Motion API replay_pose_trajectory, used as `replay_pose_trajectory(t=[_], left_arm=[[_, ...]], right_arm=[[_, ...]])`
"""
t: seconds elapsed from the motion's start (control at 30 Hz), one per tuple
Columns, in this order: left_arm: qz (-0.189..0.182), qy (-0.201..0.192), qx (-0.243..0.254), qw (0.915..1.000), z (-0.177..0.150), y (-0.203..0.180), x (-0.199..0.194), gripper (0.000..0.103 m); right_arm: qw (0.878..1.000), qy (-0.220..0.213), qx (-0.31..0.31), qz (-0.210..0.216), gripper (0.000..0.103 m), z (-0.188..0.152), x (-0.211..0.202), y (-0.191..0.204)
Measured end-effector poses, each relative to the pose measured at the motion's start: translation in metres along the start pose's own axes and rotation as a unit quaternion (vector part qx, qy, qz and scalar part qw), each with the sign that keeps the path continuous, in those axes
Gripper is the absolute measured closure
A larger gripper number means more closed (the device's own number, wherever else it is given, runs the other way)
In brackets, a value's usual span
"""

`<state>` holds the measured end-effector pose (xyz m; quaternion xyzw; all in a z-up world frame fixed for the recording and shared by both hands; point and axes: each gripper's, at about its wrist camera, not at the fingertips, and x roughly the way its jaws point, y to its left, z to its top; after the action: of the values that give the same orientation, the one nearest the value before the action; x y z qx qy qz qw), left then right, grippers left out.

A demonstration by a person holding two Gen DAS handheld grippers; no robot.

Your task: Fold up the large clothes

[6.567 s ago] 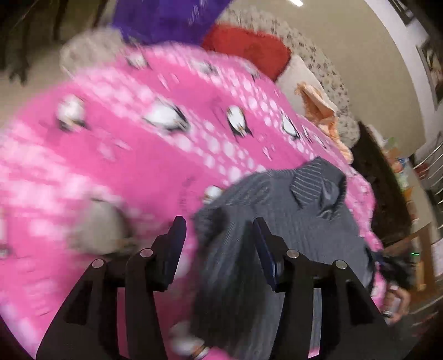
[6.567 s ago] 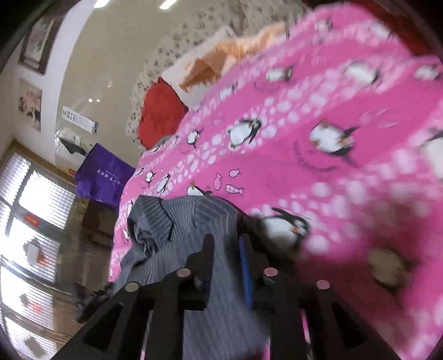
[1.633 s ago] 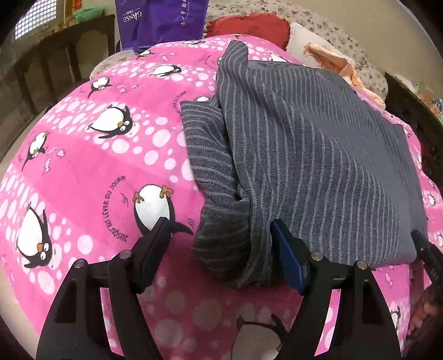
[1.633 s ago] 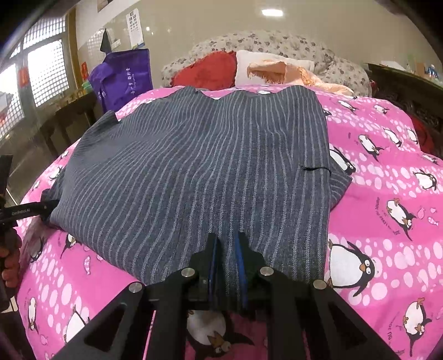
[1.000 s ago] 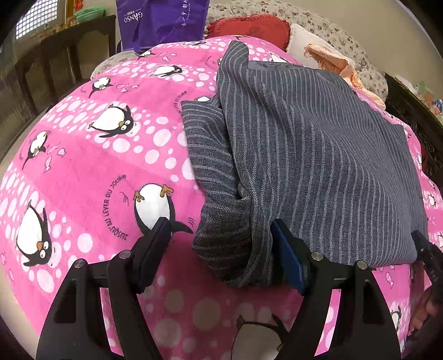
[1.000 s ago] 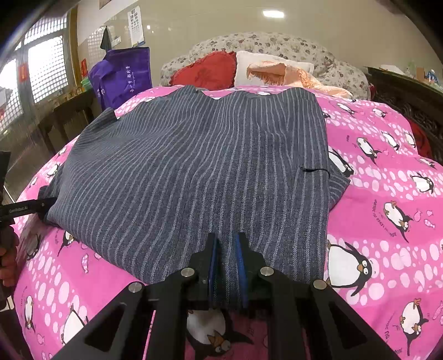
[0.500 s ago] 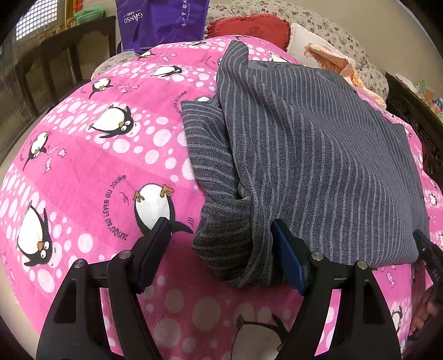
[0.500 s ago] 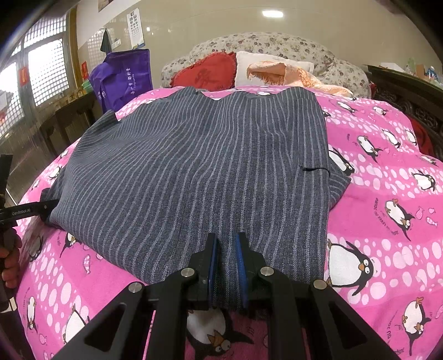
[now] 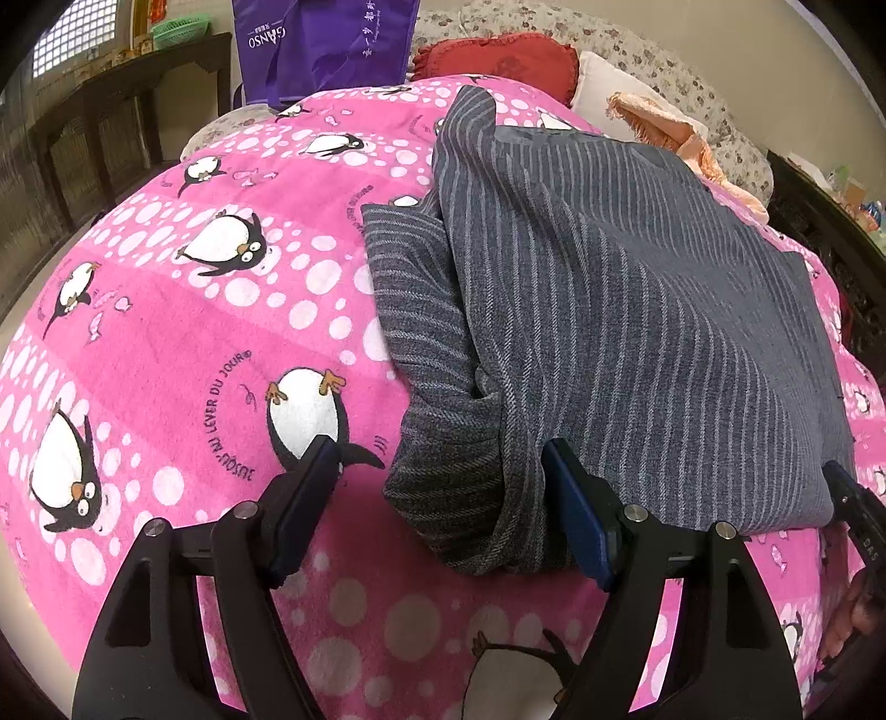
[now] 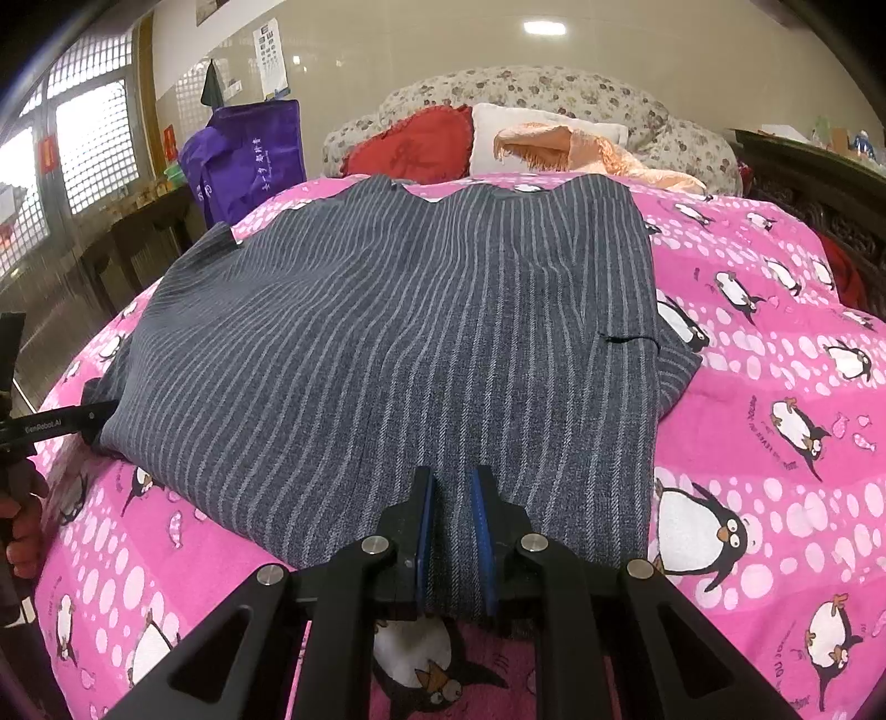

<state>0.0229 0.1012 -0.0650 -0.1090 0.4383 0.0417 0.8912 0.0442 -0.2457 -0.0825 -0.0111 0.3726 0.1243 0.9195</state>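
Note:
A dark grey pinstriped garment (image 9: 637, 310) lies spread flat on the bed, with a sleeve folded along its left side. My left gripper (image 9: 440, 451) stands open around the garment's bunched near-left corner. Its left pad is clear of the cloth. In the right wrist view the garment (image 10: 415, 332) fills the middle, and my right gripper (image 10: 451, 476) is shut on its near hem, with cloth pinched between the blue pads. A person's hand (image 10: 22, 515) holds the other tool at the far left edge.
A pink penguin-print blanket (image 9: 221, 310) covers the bed. At the head lie a red cushion (image 10: 410, 147), a white pillow (image 10: 487, 119) and an orange cloth (image 10: 581, 147). A purple bag (image 9: 326, 44) stands by dark wooden furniture (image 9: 111, 127) on the left.
Several seconds ago the garment was bunched up; now it lies spread flat. Over the last second nothing has visibly moved.

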Motion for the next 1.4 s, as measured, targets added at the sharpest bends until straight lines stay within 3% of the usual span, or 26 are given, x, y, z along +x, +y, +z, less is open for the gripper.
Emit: replay_pose_trajectory(t=[0.1, 0.23, 0.33, 0.4, 0.43, 0.5, 0.53, 0.6, 0.7, 0.77, 0.9, 1.0, 1.03, 1.17, 1.23, 1.4], left_arm=[[-0.018, 0.002, -0.003, 0.9998, 0.001, 0.001, -0.001, 0.020], [-0.076, -0.003, -0.022, 0.9969, 0.002, 0.007, 0.001, 0.002], [-0.075, 0.006, -0.005, 0.9971, 0.004, 0.003, 0.001, 0.001], [-0.073, 0.030, 0.013, 0.9968, 0.011, 0.000, -0.001, 0.001], [-0.077, 0.027, 0.002, 0.9967, 0.015, 0.002, -0.009, 0.009], [-0.078, -0.017, -0.014, 0.9967, 0.025, 0.004, -0.032, 0.012], [-0.073, -0.058, -0.010, 0.9956, 0.033, 0.001, -0.049, 0.012], [-0.067, -0.078, 0.013, 0.9946, 0.048, -0.015, -0.056, 0.012], [-0.066, -0.061, 0.039, 0.9952, 0.071, -0.049, -0.034, 0.013], [-0.068, -0.052, 0.043, 0.9954, 0.084, -0.065, -0.013, 0.030], [-0.034, -0.039, 0.033, 0.9981, 0.104, -0.075, 0.033, 0.032], [0.012, -0.033, 0.054, 0.9980, 0.101, -0.072, 0.060, 0.032], [0.010, -0.030, 0.058, 0.9978, 0.096, -0.067, 0.064, 0.031], [-0.015, -0.041, 0.048, 0.9979, 0.090, -0.051, 0.069, 0.030], [-0.008, -0.038, 0.051, 0.9979, 0.090, -0.053, 0.071, 0.029], [-0.019, -0.017, 0.057, 0.9981, 0.097, -0.050, 0.054, 0.028]], right_arm=[[1.000, 0.006, -0.006, 0.010, 0.076, 0.004, -0.002, 0.004], [1.000, 0.019, 0.005, 0.015, 0.073, 0.008, 0.000, 0.004], [0.999, 0.023, 0.020, 0.024, 0.070, 0.008, 0.002, 0.003], [0.999, 0.029, 0.024, 0.027, 0.068, 0.009, 0.003, 0.003], [0.999, 0.039, 0.025, 0.027, 0.068, 0.011, 0.004, 0.003], [0.998, 0.062, 0.021, 0.024, 0.068, 0.017, 0.002, 0.004], [0.998, 0.061, 0.027, 0.018, 0.068, 0.025, -0.004, 0.005], [0.999, 0.032, 0.033, 0.010, 0.068, 0.037, -0.015, 0.008], [0.999, 0.002, 0.029, -0.014, 0.066, 0.064, -0.014, 0.017], [0.999, 0.005, 0.028, -0.031, 0.066, 0.080, 0.002, 0.022], [0.996, 0.000, 0.046, -0.073, 0.066, 0.104, 0.033, 0.013], [0.994, 0.034, 0.075, -0.071, 0.066, 0.113, 0.058, -0.009], [0.992, 0.055, 0.088, -0.071, 0.066, 0.111, 0.074, -0.022], [0.994, 0.020, 0.092, -0.061, 0.065, 0.094, 0.083, -0.042], [0.994, 0.008, 0.080, -0.070, 0.064, 0.089, 0.084, -0.038], [0.995, 0.032, 0.041, -0.090, 0.063, 0.095, 0.070, -0.024]])
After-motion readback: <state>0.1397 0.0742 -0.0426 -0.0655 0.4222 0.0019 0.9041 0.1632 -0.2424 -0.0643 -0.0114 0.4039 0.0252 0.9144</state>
